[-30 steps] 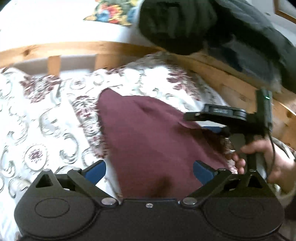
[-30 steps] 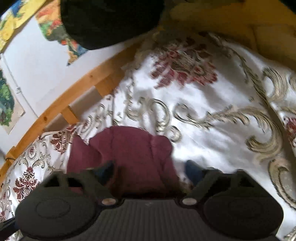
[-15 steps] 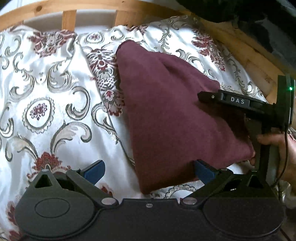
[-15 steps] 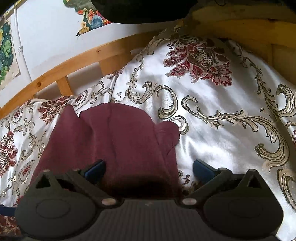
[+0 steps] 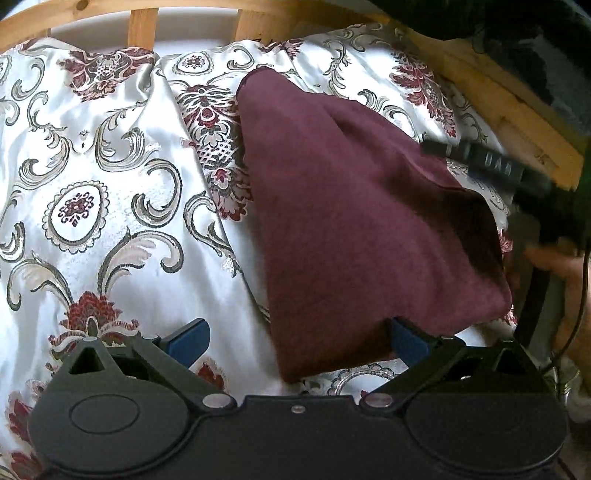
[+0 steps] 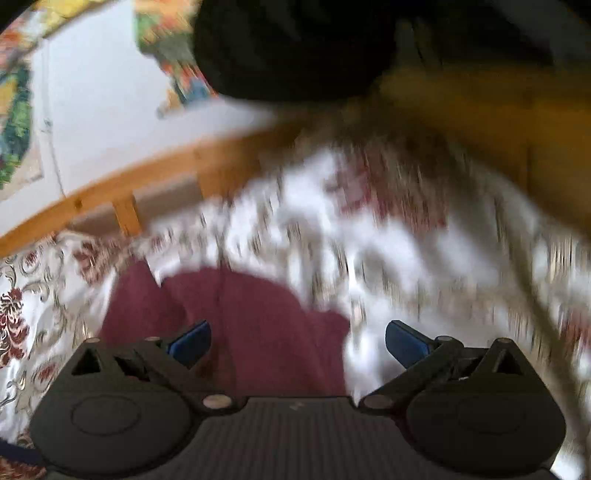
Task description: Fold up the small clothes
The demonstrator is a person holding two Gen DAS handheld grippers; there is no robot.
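A maroon garment point(image 5: 362, 221) lies folded into a rough triangle on the floral bedspread point(image 5: 110, 184). My left gripper point(image 5: 299, 338) hovers over its near corner, open, blue pads wide apart; the cloth's edge overlaps the right pad without being pinched. The right tool's black housing point(image 5: 491, 162) shows blurred past the garment's far right edge, a hand point(image 5: 554, 262) on its handle. In the right wrist view, my right gripper point(image 6: 297, 341) is open wide over the garment point(image 6: 251, 314), gripping nothing.
A wooden bed rail point(image 5: 140, 22) runs along the back and right of the bedspread point(image 6: 424, 258). Dark clothing point(image 5: 535, 37) hangs over the rail at the upper right. Colourful pictures point(image 6: 14, 122) hang on the white wall behind.
The left view tipped down onto the garment, then held still. The right gripper opened a little wider and swung away from the cloth, blurring its view.
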